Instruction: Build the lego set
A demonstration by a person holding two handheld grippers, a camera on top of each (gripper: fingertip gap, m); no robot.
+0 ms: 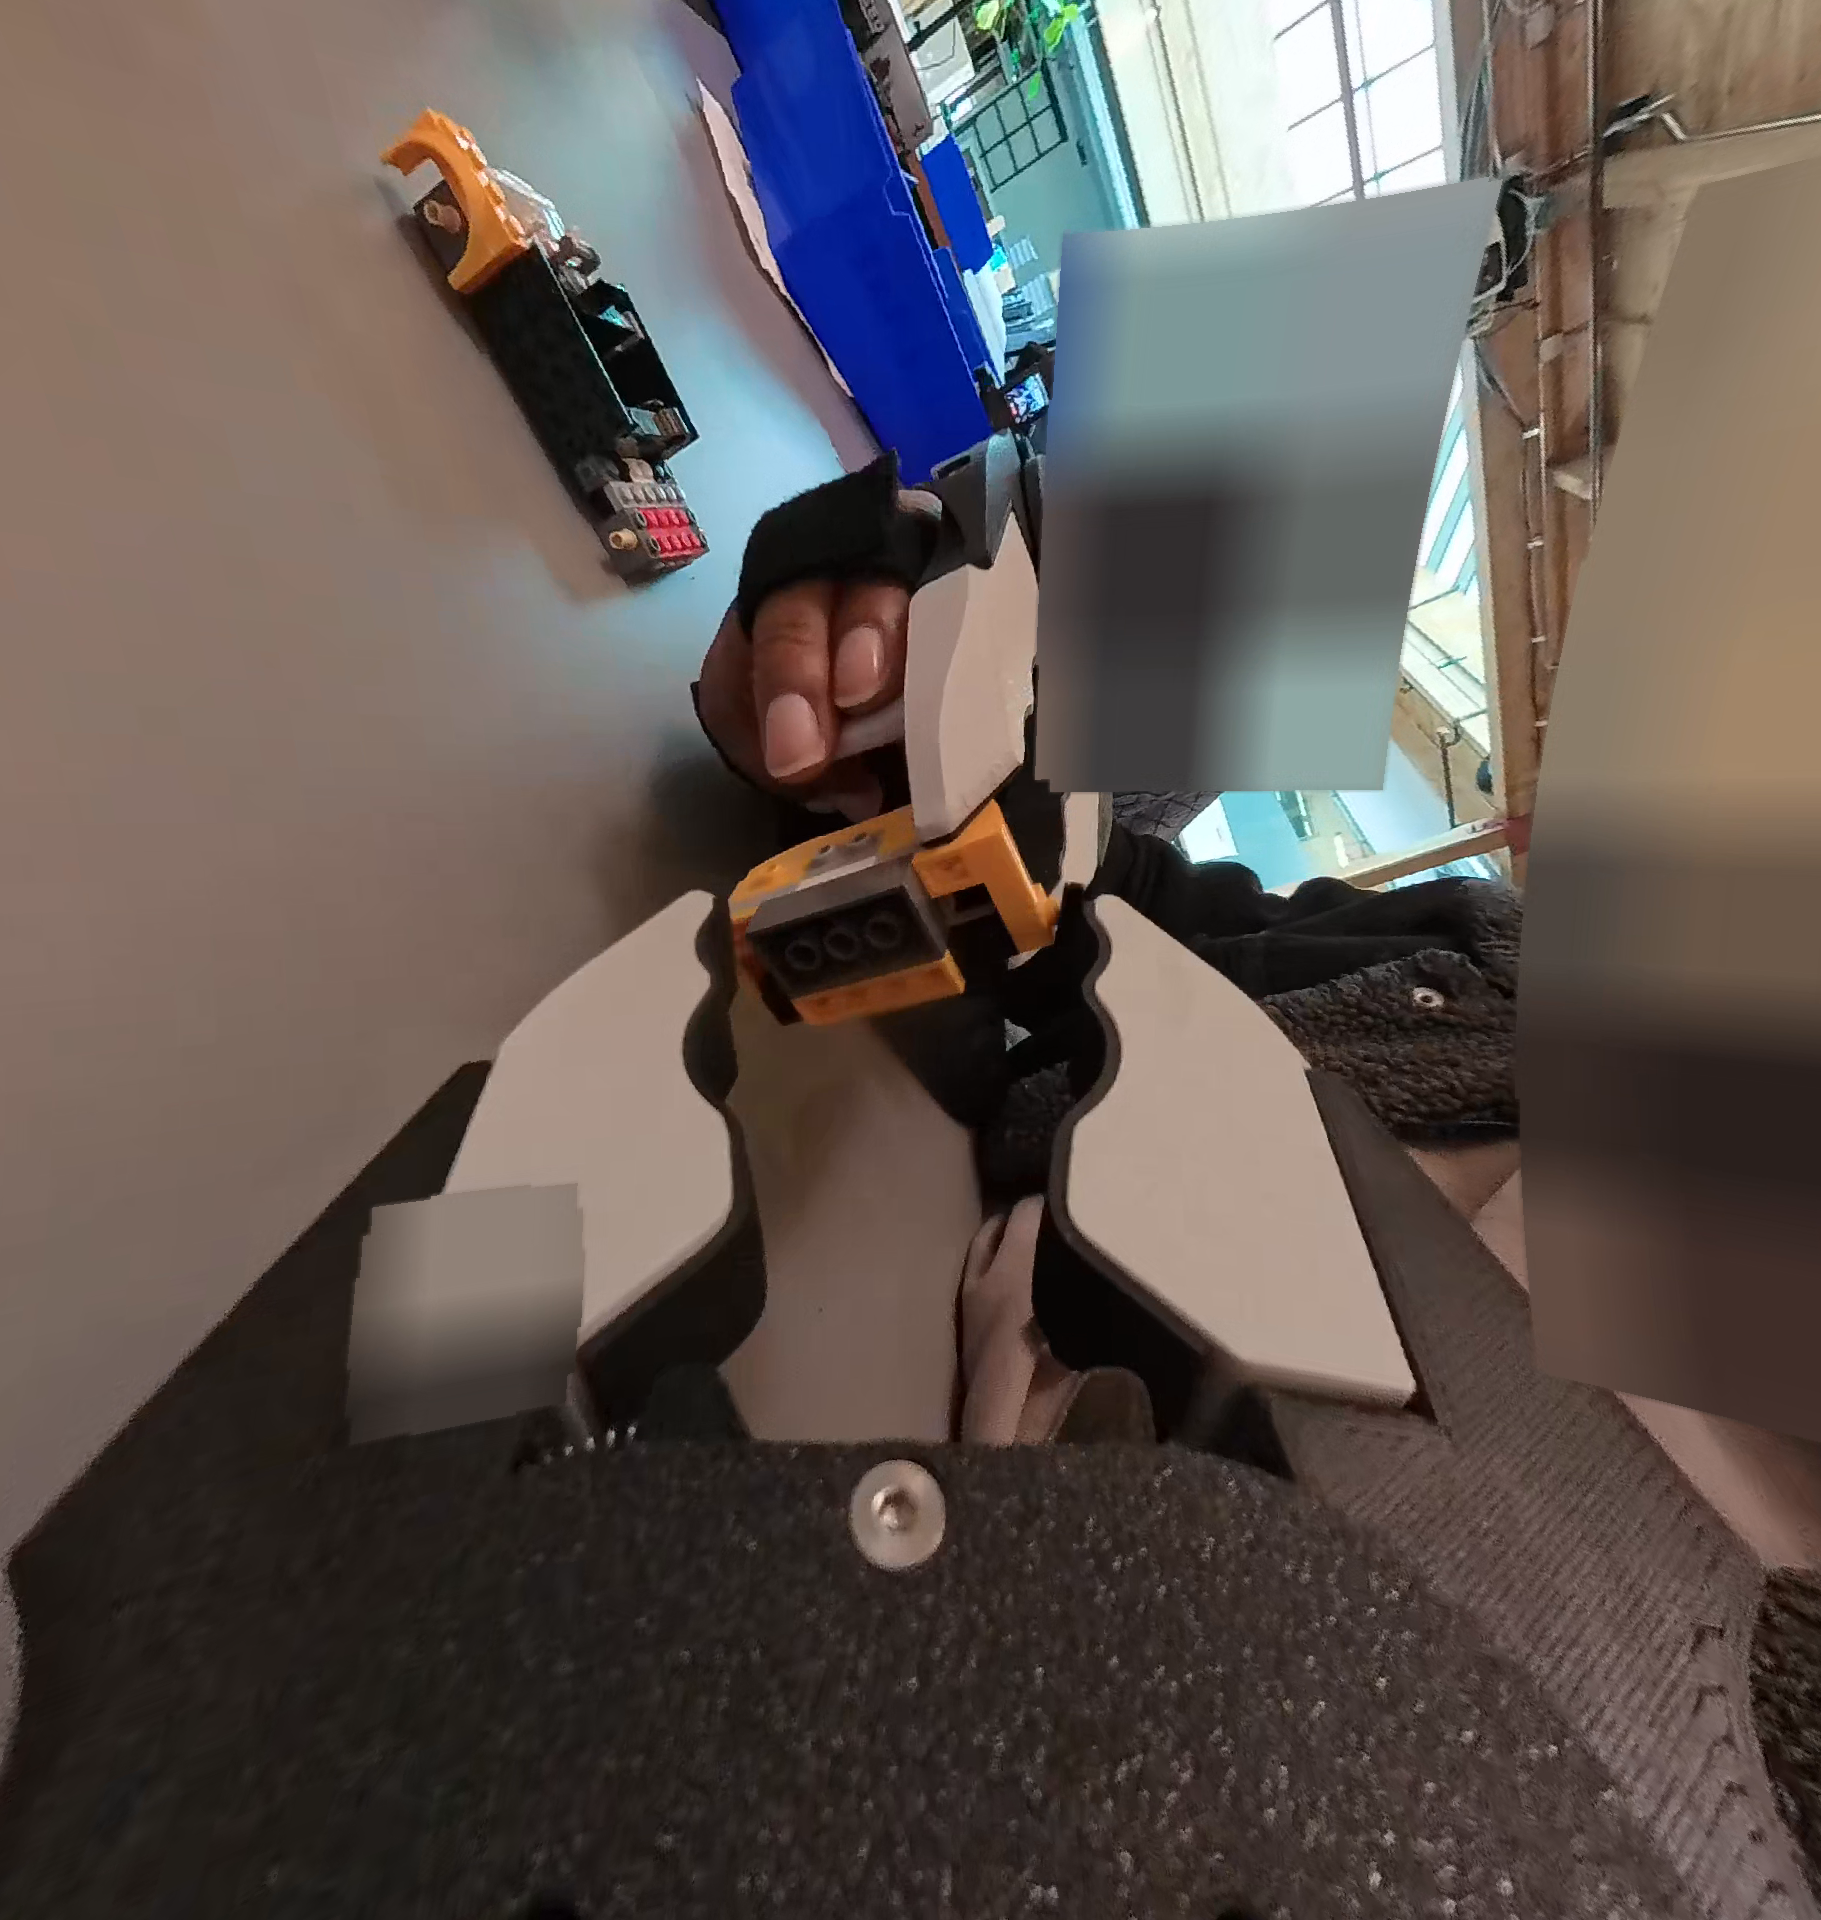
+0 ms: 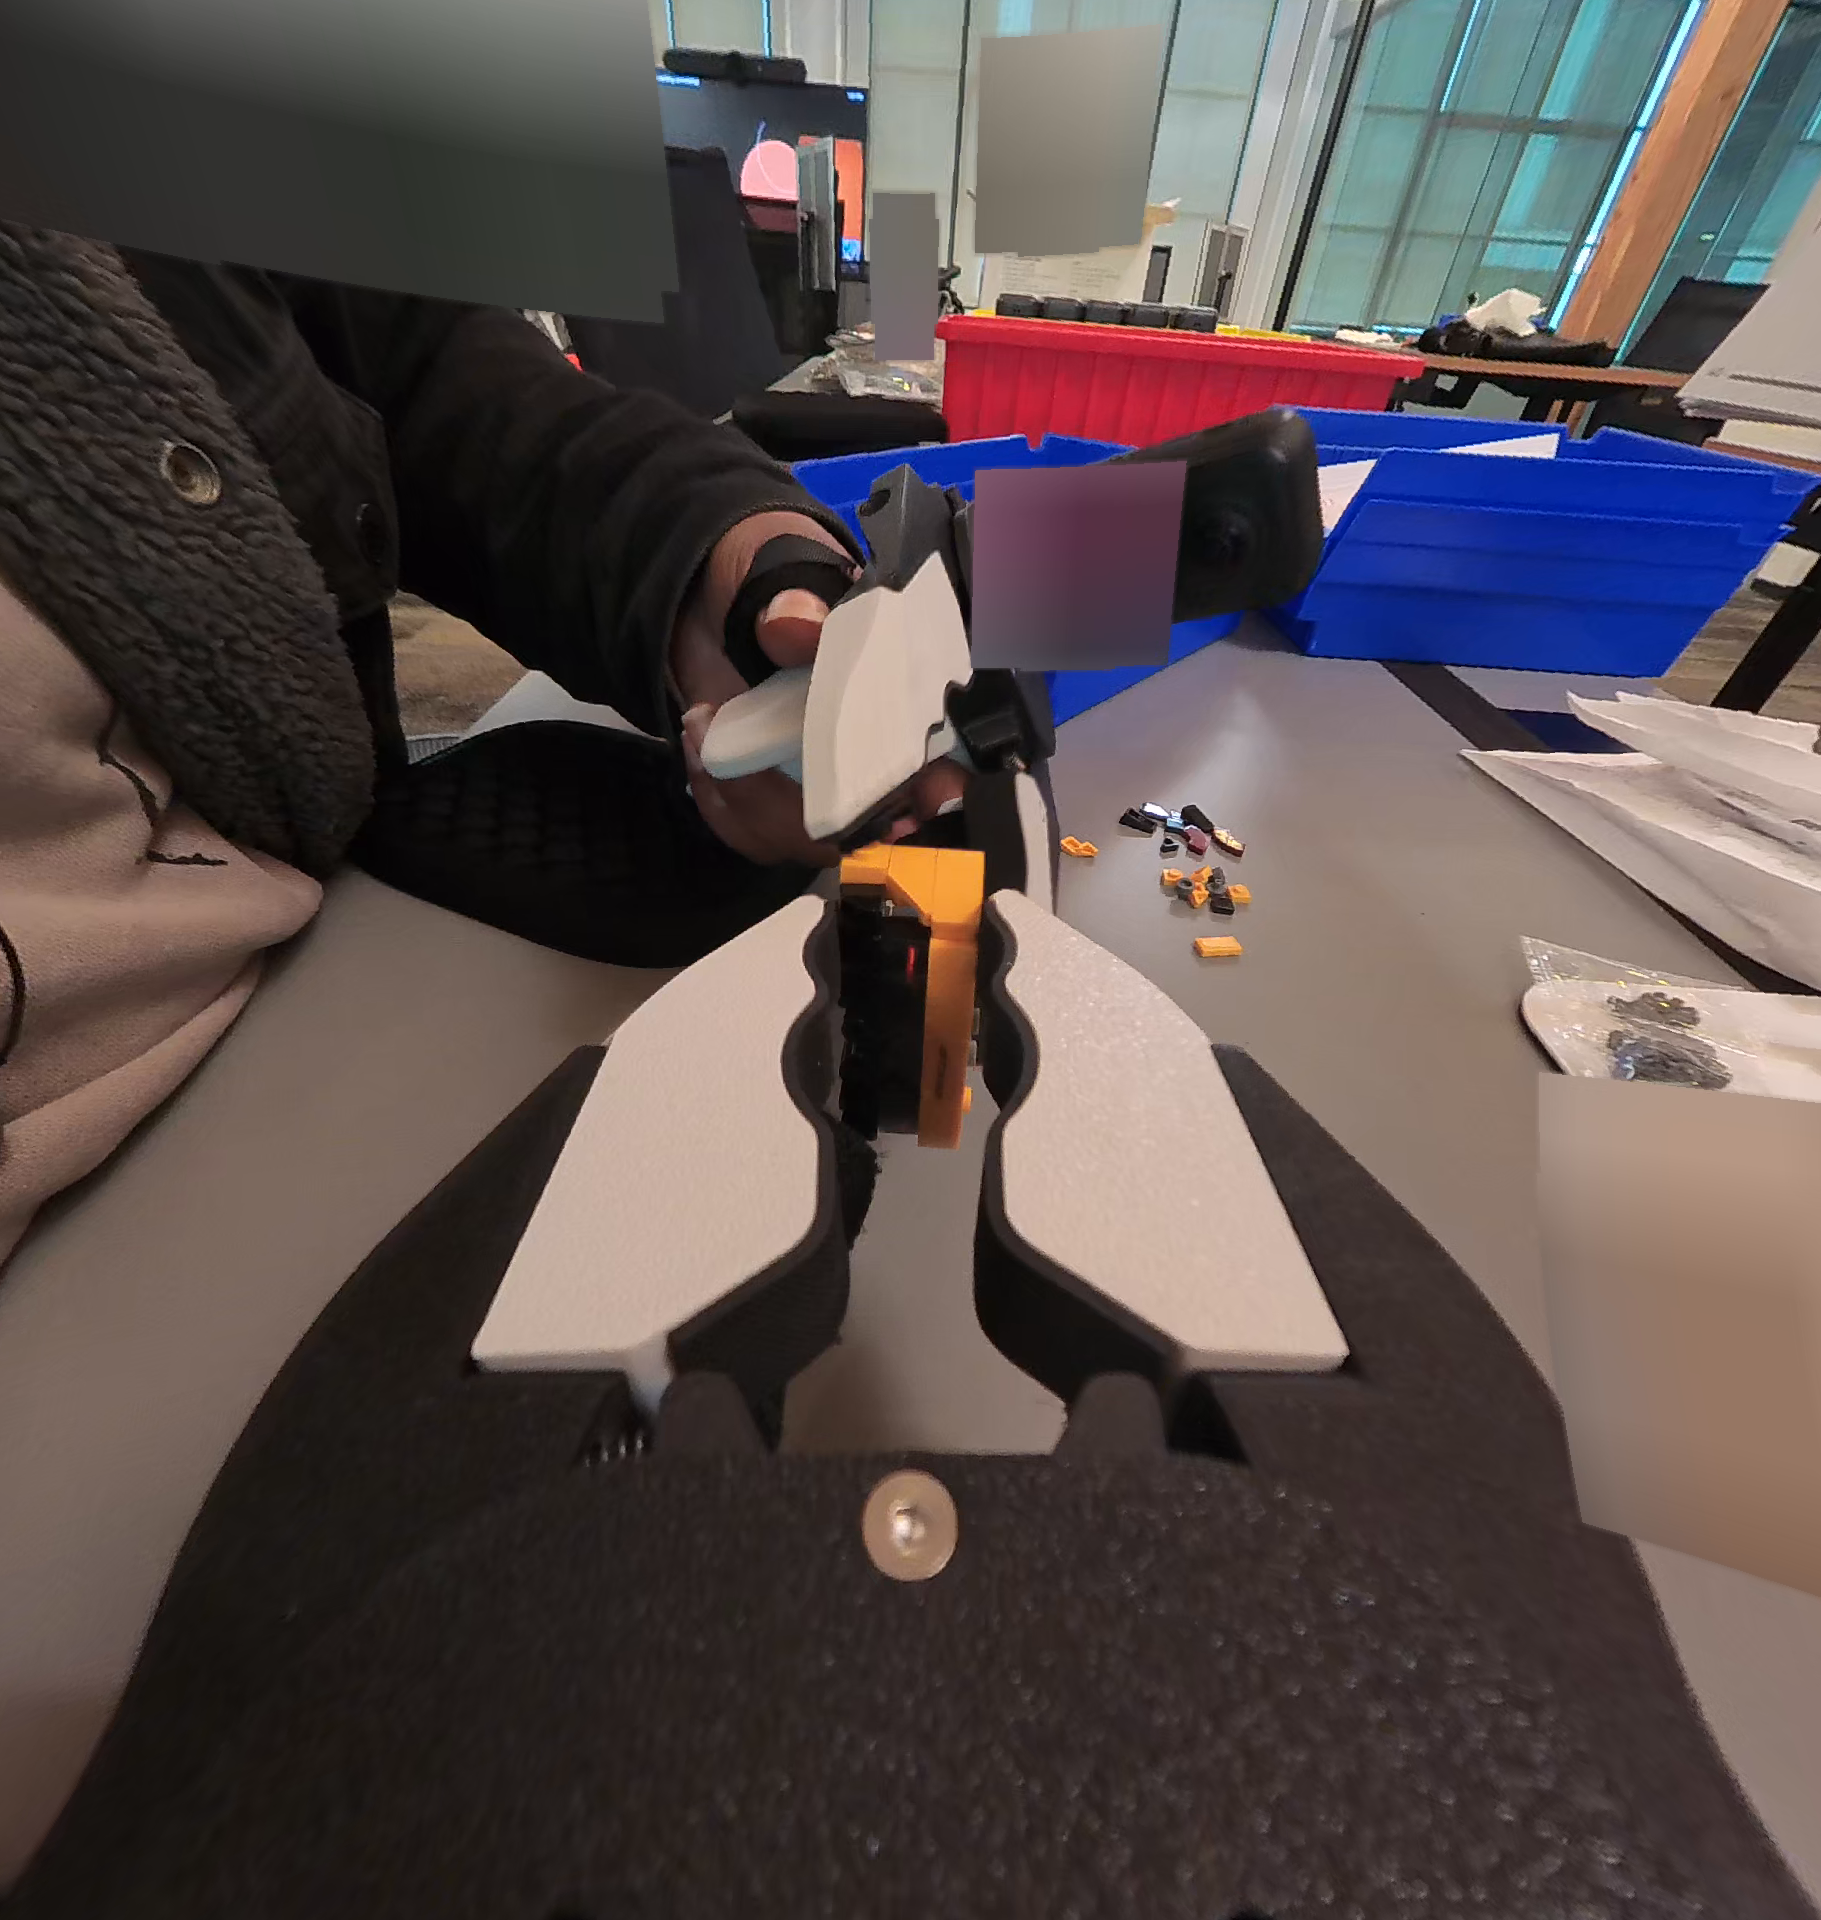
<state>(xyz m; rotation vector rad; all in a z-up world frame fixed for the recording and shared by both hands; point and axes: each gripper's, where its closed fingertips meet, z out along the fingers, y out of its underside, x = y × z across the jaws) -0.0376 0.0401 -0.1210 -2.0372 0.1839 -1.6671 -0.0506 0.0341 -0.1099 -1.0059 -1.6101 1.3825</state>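
A small orange and grey lego assembly is held in the air between both grippers. My left gripper has its fingertips against the two sides of it. My right gripper is shut on the same assembly, which shows orange and black between its pads. In the left wrist view the right gripper's white finger reaches the assembly from above. In the right wrist view the left gripper straddles the assembly's top. A long black lego chassis with an orange arch lies on the grey table.
Several small loose lego pieces lie on the table beyond the grippers. Paper sheets and a clear bag of small parts lie at the right. Blue bins and a red bin stand behind. A person's torso is at the left. The grippers are tip to tip, or close to it.
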